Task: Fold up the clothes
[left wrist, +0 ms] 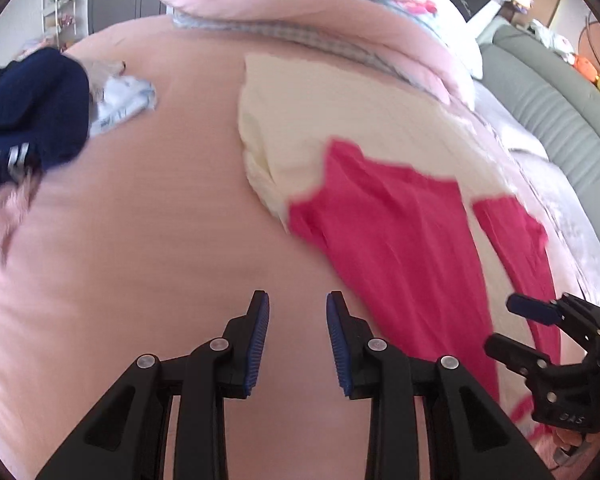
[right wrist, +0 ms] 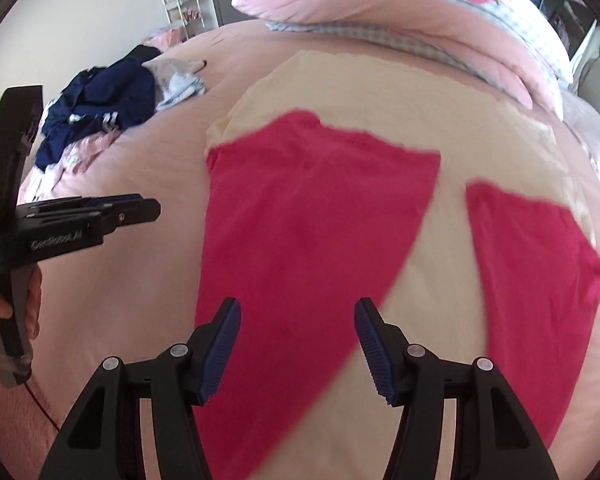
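A magenta garment [right wrist: 300, 208] with two long panels lies spread on a cream cloth [right wrist: 380, 96] on the pink bed sheet [left wrist: 160, 240]. My right gripper [right wrist: 298, 312] hovers open over the near end of the garment's left panel, with nothing between its blue pads. My left gripper [left wrist: 297, 304] is open with a narrower gap, over bare pink sheet just left of the magenta garment [left wrist: 400, 232]. In the left wrist view the right gripper [left wrist: 512, 326] shows at the right edge above the garment. A hand holds the left gripper [right wrist: 140, 206] at the left edge of the right wrist view.
A heap of navy clothes with white stripes [left wrist: 32, 112] and a pale blue garment [left wrist: 124, 100] lies at the far left of the bed. A folded pink quilt [right wrist: 400, 12] sits along the far side. A grey padded headboard [left wrist: 548, 120] runs on the right.
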